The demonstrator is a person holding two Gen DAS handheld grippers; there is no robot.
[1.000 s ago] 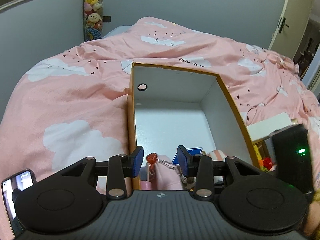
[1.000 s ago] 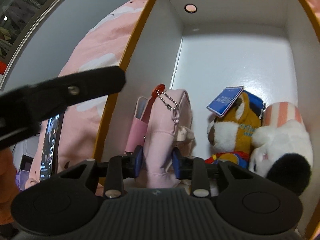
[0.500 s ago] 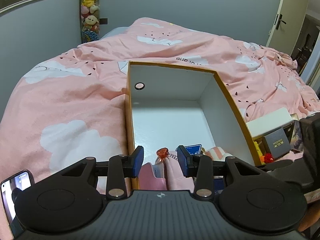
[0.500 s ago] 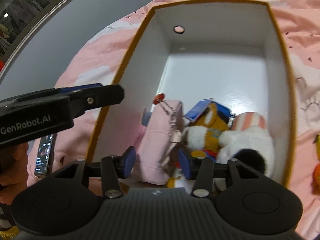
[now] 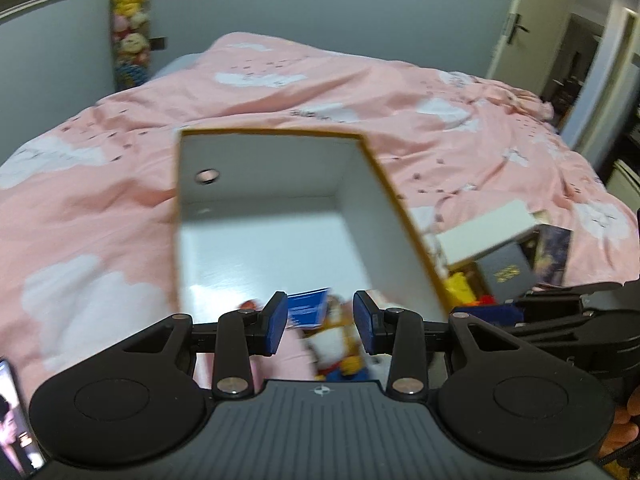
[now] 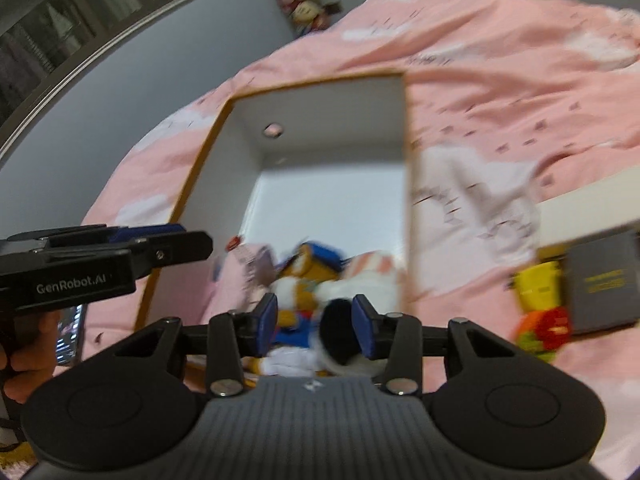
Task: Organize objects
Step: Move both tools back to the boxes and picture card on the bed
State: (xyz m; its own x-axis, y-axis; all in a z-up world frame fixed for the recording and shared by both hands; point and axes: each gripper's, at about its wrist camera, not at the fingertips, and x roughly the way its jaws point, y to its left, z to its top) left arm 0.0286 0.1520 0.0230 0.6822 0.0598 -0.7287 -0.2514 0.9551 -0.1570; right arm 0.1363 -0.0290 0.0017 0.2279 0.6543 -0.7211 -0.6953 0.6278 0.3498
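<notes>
The right gripper [image 6: 314,328] hangs above the near end of the box with its blue pads spread apart and nothing between them; behind the gap, blurred, lie a white plush with a black patch [image 6: 352,300] and an orange-and-blue plush toy [image 6: 298,280]. The left gripper [image 5: 321,322] is likewise spread and empty, and shows in the right wrist view at nine o'clock, off the box's left wall. Going outward, the open white box with an orange rim [image 6: 406,184] sits on a pink cloud-print bedspread [image 5: 100,216]; a pink pouch [image 6: 236,280] lies at the box's near left beside the plush toys, and the far half of the floor is bare. At three o'clock of the box, on the bedspread, wait a yellow-and-red toy [image 6: 540,304], a dark grey box with gold lettering [image 6: 604,280] and a white box [image 5: 486,236]. Judging by this, one placing step looks finished and both tools are free. The next move probably calls for swinging the right gripper toward three o'clock, closing on one loose item, most likely the yellow-and-red toy, and carrying it over the rim into the bare far half.
</notes>
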